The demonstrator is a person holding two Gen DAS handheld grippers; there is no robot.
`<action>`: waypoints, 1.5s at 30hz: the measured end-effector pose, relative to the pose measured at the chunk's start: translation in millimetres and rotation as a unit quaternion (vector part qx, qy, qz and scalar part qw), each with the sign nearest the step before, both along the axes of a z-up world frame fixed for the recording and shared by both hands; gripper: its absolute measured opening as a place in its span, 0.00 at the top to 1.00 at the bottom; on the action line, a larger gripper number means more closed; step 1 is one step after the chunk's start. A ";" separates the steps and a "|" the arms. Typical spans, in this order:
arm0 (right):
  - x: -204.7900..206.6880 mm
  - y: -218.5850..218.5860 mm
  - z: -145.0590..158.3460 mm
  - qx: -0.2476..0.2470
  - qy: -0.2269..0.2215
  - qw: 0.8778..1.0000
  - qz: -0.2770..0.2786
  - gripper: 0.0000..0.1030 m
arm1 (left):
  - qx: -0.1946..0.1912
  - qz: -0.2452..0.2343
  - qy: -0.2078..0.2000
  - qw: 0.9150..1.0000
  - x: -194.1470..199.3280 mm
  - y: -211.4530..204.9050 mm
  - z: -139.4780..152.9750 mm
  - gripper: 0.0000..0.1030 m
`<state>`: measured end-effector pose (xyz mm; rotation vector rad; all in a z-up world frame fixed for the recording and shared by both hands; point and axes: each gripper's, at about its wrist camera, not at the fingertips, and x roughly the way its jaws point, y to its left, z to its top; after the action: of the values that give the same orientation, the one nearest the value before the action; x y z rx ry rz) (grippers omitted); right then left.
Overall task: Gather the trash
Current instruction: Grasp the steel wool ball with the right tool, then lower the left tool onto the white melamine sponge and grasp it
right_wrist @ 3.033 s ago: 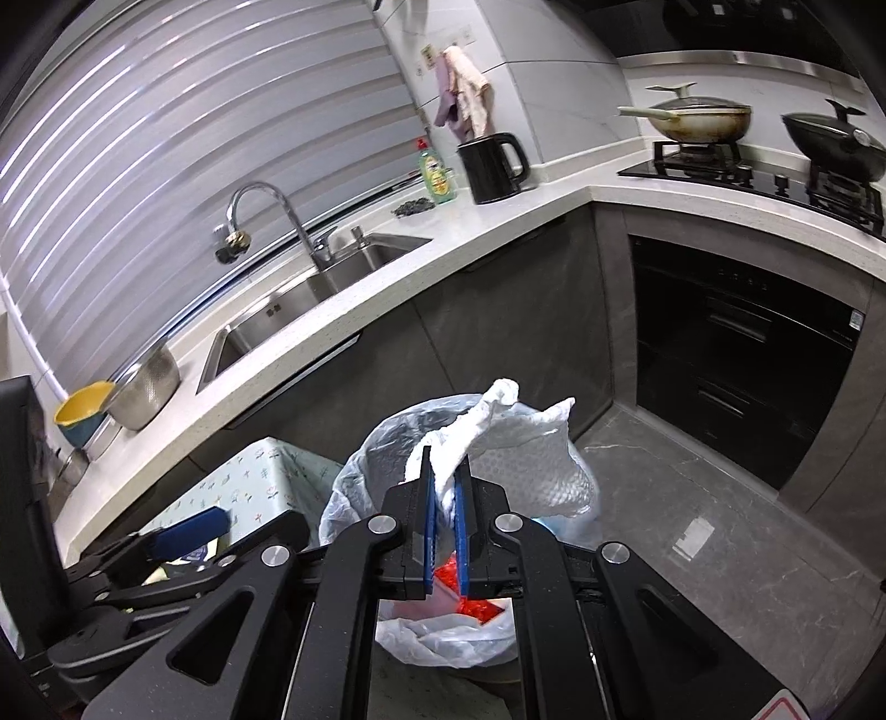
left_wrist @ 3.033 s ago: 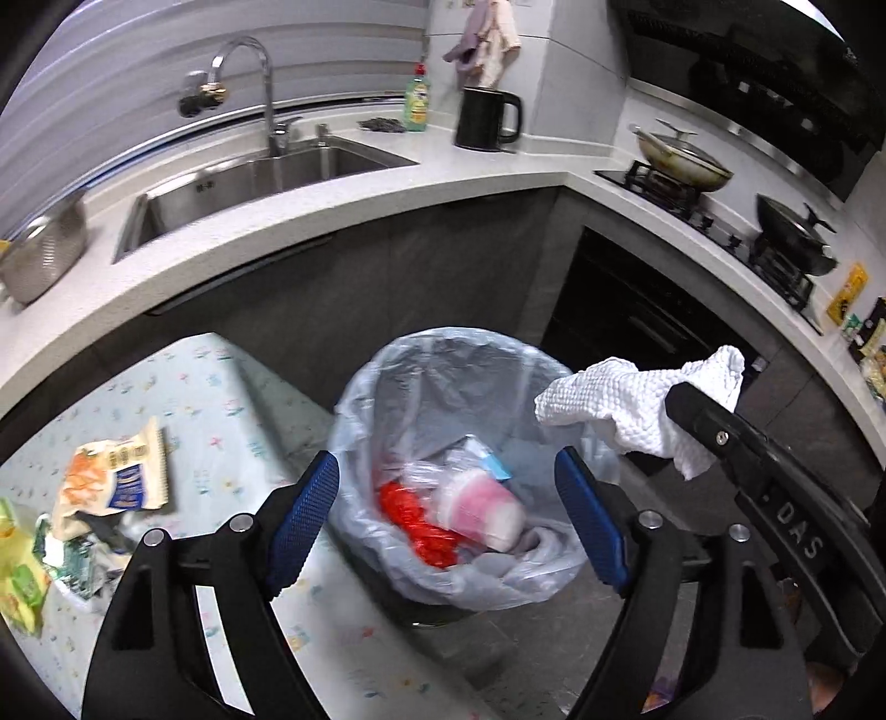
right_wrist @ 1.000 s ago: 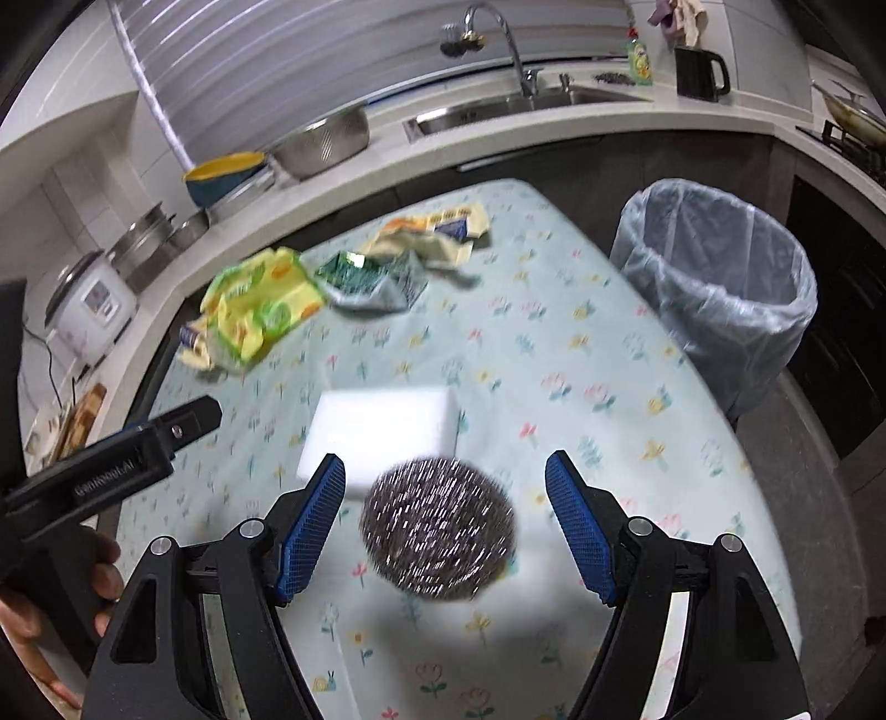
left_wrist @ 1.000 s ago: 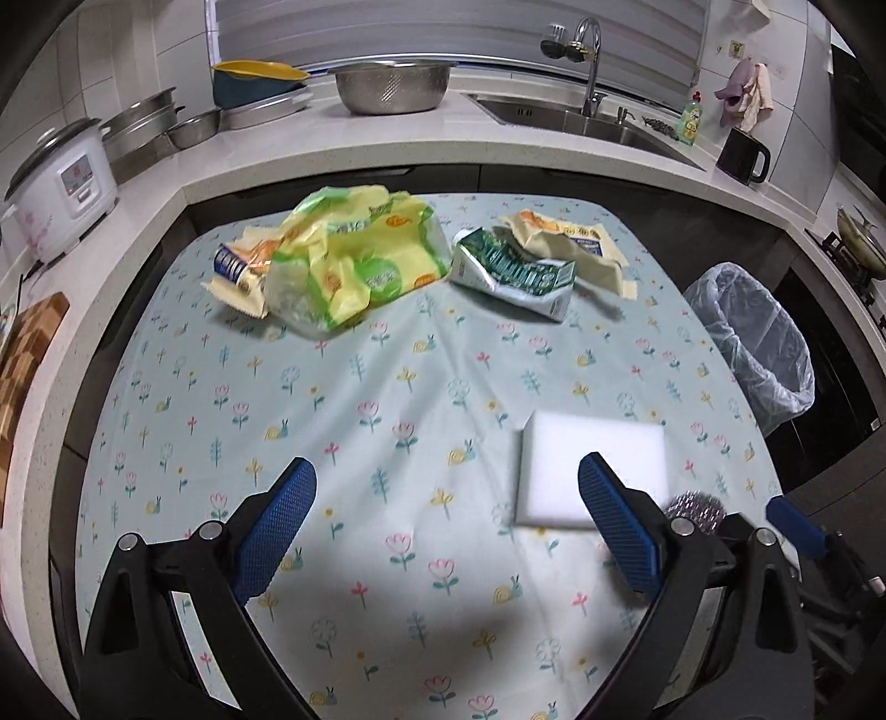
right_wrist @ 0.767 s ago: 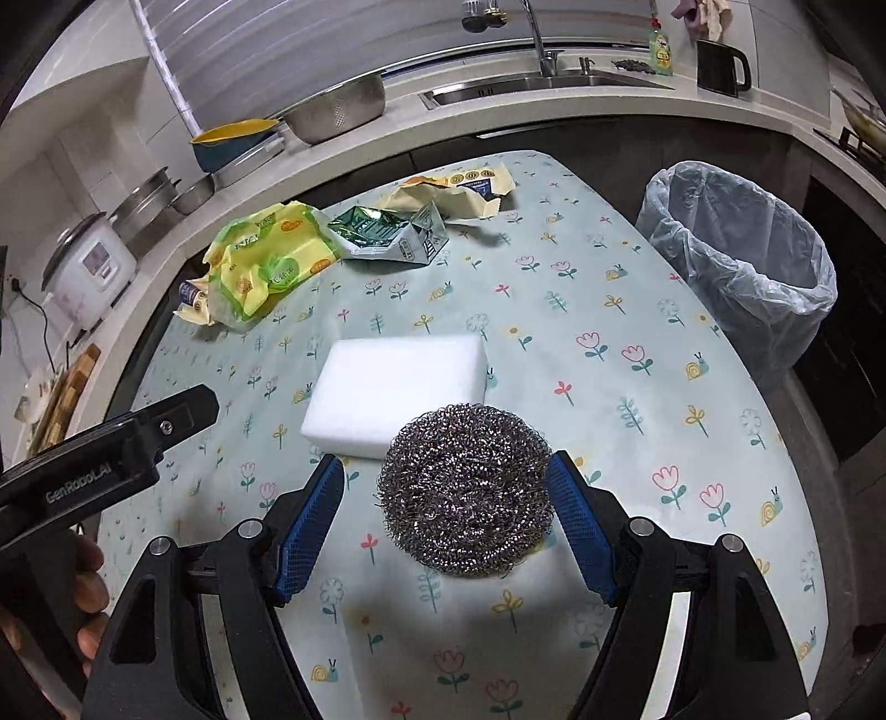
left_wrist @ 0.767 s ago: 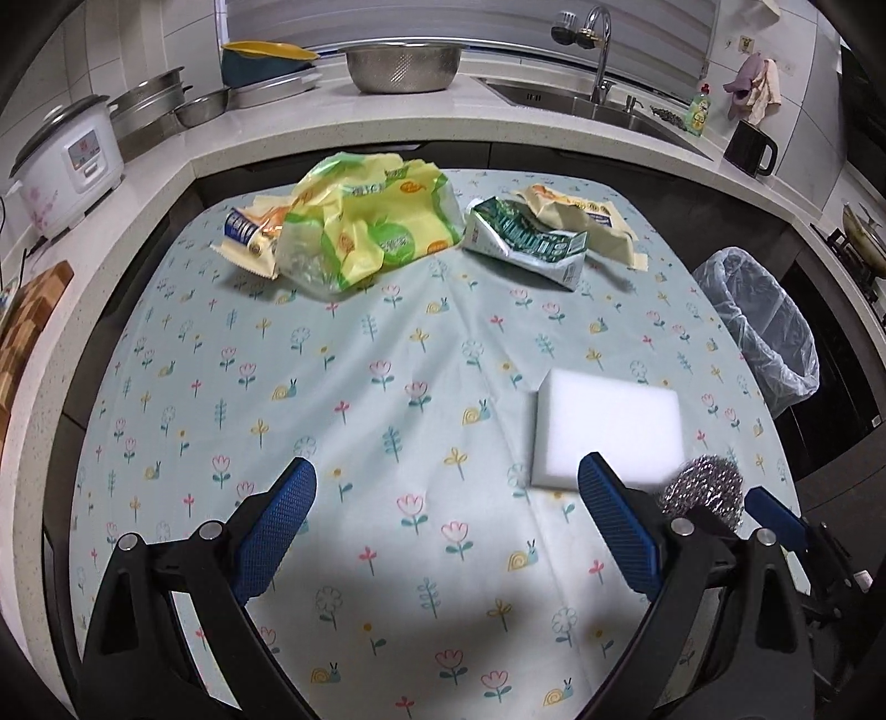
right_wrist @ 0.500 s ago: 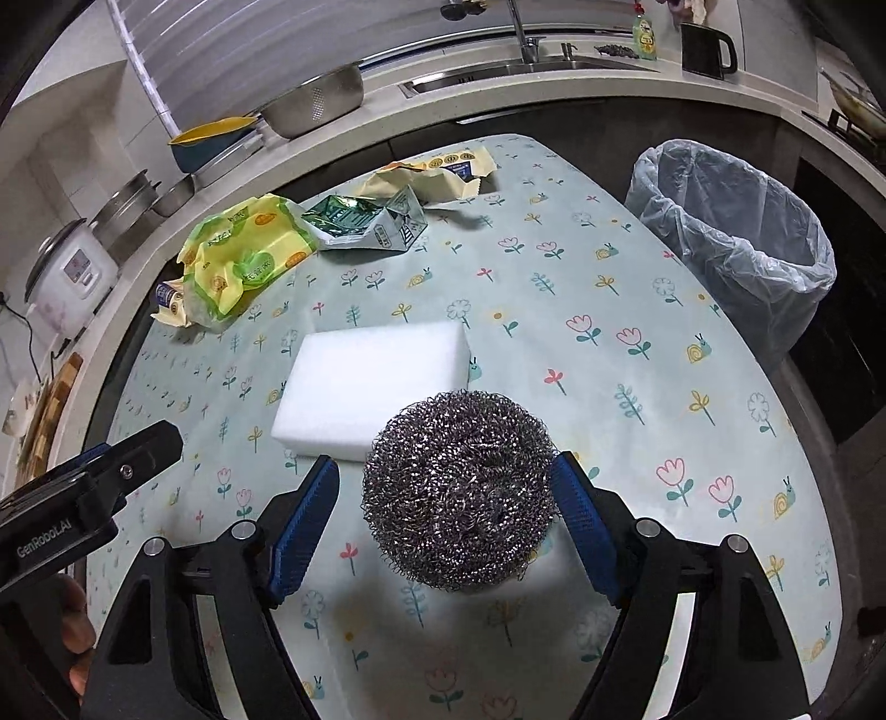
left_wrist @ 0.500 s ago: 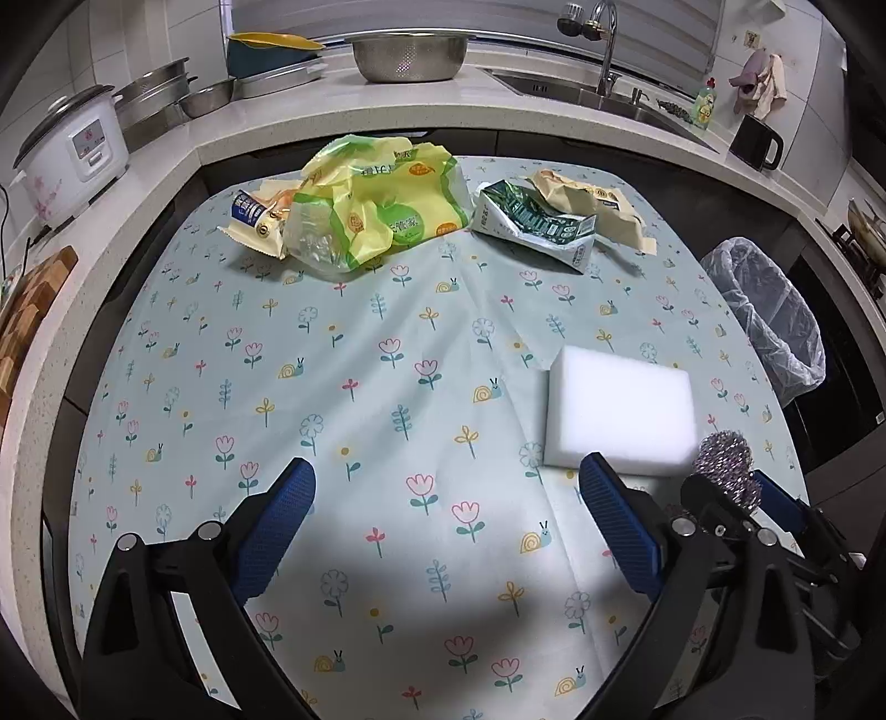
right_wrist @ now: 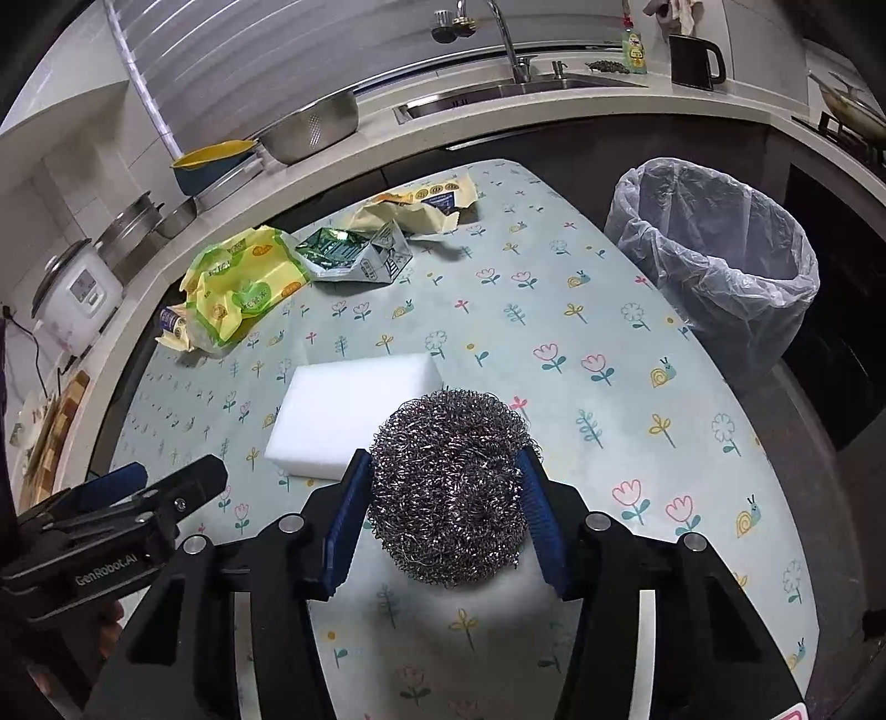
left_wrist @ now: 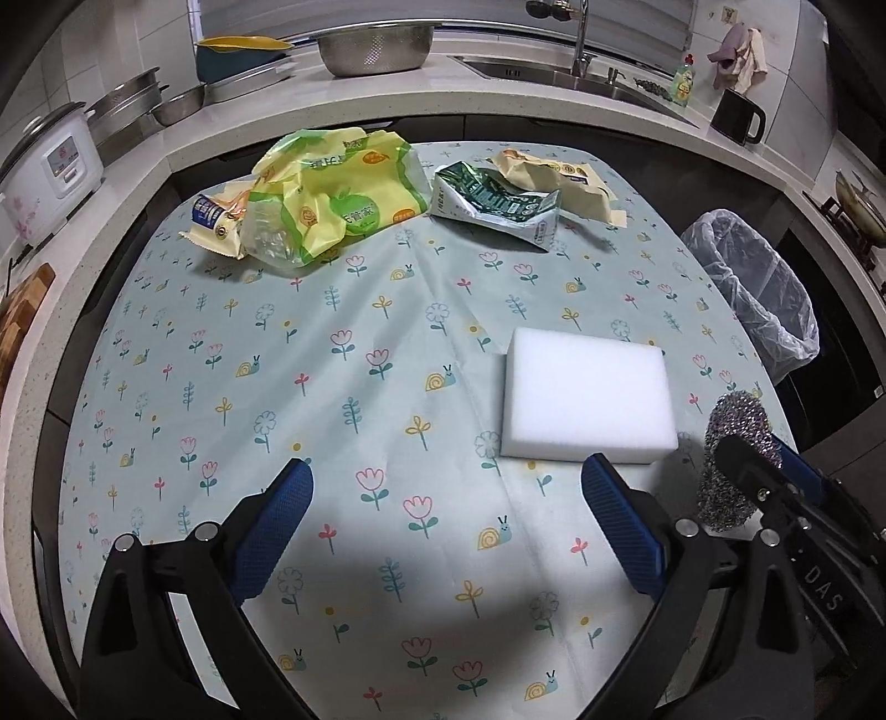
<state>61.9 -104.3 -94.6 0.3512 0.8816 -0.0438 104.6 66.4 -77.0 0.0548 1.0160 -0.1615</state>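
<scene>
A steel wool scrubber (right_wrist: 448,487) lies on the flowered tablecloth (right_wrist: 581,332). My right gripper (right_wrist: 443,515) is closed around it, both blue pads touching its sides; it also shows in the left wrist view (left_wrist: 733,448). A white sponge block (left_wrist: 587,401) lies just behind it. My left gripper (left_wrist: 448,531) is open and empty above the near part of the cloth. At the far side lie a yellow-green bag (left_wrist: 332,194), a dark green packet (left_wrist: 493,202) and a beige wrapper (left_wrist: 554,177). The lined trash bin (right_wrist: 714,260) stands off the table's right edge.
A counter wraps behind the table with a rice cooker (left_wrist: 50,166), steel bowls (left_wrist: 376,47), a sink (left_wrist: 559,72) and a black kettle (left_wrist: 736,116). A wooden board (left_wrist: 22,304) lies at the left. The stove is at the far right.
Three seconds ago my right gripper held a white cloth over the bin. Both grippers have since moved to the table. In the last half second my right fingers closed onto the steel wool scrubber.
</scene>
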 end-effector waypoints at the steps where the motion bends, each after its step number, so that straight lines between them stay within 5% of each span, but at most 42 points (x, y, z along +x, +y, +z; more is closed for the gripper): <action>1: -1.0 -3.3 2.2 0.001 -0.003 1.000 -0.003 0.51 | -0.001 -0.003 0.002 1.000 0.9 -3.1 -1.0 0.09; 20: 2.0 -61.1 12.0 0.021 -0.023 0.998 -0.047 0.51 | -0.015 -0.057 0.045 0.997 24.6 -85.5 -28.7 0.09; 38: 9.7 -73.8 -2.4 0.039 -0.013 0.998 -0.050 0.50 | 0.011 -0.056 0.024 0.998 33.0 -88.3 -33.2 0.07; 41: 8.9 -74.6 -1.4 0.041 -0.014 0.998 -0.051 0.50 | 0.013 -0.054 0.022 0.998 32.2 -86.8 -32.6 0.12; 45: 7.2 -74.6 1.0 0.039 -0.017 0.998 -0.050 0.50 | -0.009 -0.057 0.018 0.998 30.1 -81.4 -23.2 0.31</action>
<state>69.1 -178.9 -93.6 0.4688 0.8337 -0.0963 134.7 -14.9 -100.2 0.0944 1.0474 -0.2765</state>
